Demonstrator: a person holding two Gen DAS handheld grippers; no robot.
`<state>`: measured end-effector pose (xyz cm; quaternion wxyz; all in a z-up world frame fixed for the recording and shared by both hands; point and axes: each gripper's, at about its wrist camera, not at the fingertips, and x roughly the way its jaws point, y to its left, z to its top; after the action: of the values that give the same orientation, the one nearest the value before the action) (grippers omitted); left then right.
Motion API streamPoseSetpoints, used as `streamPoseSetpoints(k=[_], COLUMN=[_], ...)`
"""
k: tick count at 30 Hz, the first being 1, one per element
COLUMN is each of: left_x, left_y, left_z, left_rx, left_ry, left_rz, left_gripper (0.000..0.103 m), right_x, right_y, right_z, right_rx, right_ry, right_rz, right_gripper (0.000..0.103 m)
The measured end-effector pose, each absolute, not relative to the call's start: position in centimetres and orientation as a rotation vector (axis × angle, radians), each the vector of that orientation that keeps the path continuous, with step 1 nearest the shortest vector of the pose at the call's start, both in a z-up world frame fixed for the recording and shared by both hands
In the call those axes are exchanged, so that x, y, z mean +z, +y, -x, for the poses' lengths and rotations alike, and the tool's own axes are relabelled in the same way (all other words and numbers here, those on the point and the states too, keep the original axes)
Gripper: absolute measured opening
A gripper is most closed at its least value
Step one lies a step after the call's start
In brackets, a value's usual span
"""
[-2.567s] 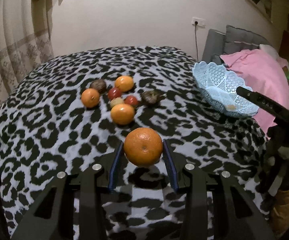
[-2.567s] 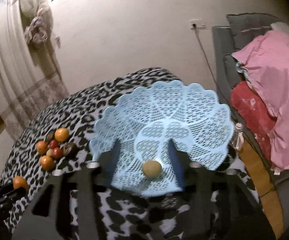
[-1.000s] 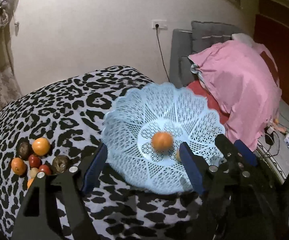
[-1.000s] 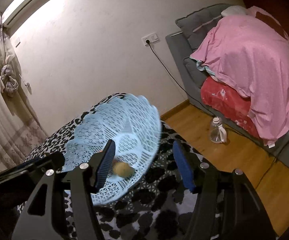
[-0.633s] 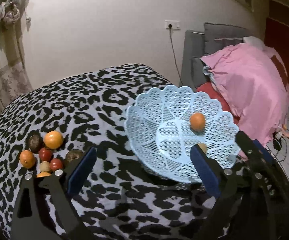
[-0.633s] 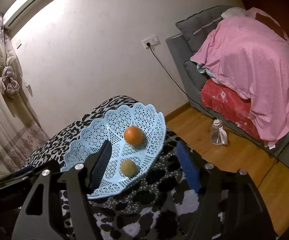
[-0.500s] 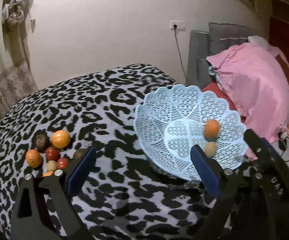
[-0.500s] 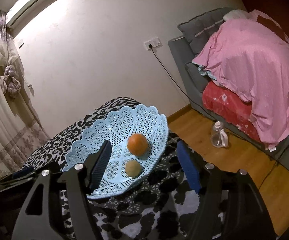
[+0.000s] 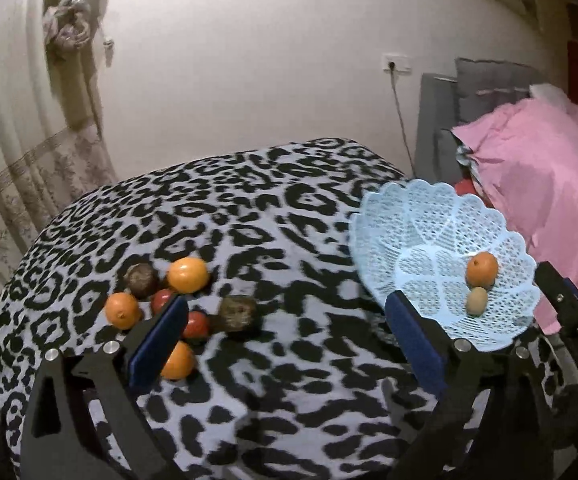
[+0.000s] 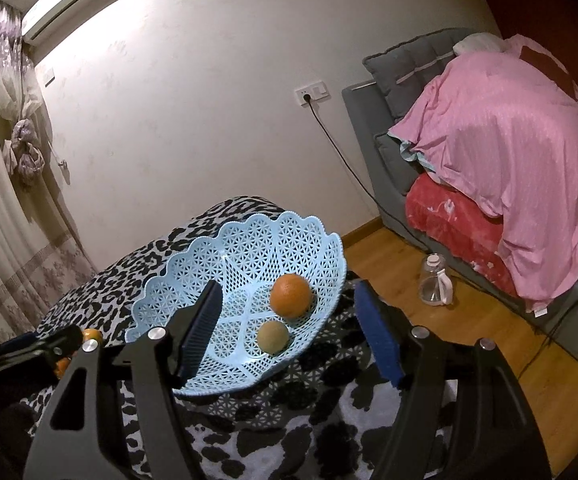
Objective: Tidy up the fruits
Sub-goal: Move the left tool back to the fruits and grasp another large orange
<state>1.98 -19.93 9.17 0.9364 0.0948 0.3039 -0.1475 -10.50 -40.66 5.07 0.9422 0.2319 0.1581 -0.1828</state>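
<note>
Left gripper (image 9: 285, 334): jaws opening wide, nothing btwn them, aimed at fruit cluster (image 9: 177, 304) lower left on worktop (image 9: 289, 240), presumably for next pick. Right gripper (image 10: 289, 328): released, empty, hovering by basket (image 10: 193, 256). Basket, centre frame, holds orange (image 10: 291, 295) and small tan fruit (image 10: 273, 337).

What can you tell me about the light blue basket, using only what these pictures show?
The basket is a shallow, pale blue bowl of openwork lattice that looks like plastic, with a scalloped rim. It sits tilted at the edge of the leopard-print cover, resting on it. Inside lie an orange and, just below it, a smaller tan fruit. No gripper touches it.
</note>
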Motion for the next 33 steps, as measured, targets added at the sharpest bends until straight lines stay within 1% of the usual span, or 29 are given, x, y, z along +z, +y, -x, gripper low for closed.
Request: streamPoseSetpoints(k=[7, 15, 16, 17, 20, 24, 33], left_x=[9.2, 8.6, 8.5, 8.4, 7.8, 7.1, 5.8], left_y=[-14.5, -7.9, -7.1, -6.5, -4.4, -2.4, -1.1], left_z=[-3.4, -4.3, -4.4, -4.5, -4.8, -5.1, -6.5], left_rx=[-0.198, -0.093, -0.079, -0.068, -0.041, -0.021, -0.033], left_ry=[0.641, 0.654, 0.654, 0.655, 0.667, 0.683, 0.709], left_rz=[-0.104, -0.034, -0.029, -0.025, -0.002, 0.019, 0.016], left_gripper=[0.098, 0.098, 0.098, 0.098, 0.098, 0.098, 0.098], right_x=[5.1, 4.4, 4.4, 4.5, 4.8, 5.1, 5.4], right_y=[-40.4, -40.1, -39.8, -39.5, -37.9, -35.7, -32.2], right_z=[10.2, 8.8, 8.6, 8.5, 8.0, 7.4, 8.2], right_rx=[-0.38, -0.346, -0.329, -0.323, -0.252, -0.235, -0.219], right_ry=[0.338, 0.405, 0.408, 0.408, 0.412, 0.432, 0.441], right_rz=[-0.453, -0.439, -0.427, -0.41, -0.345, -0.244, -0.203], right_gripper=[0.07, 0.07, 0.072, 0.076, 0.077, 0.077, 0.077])
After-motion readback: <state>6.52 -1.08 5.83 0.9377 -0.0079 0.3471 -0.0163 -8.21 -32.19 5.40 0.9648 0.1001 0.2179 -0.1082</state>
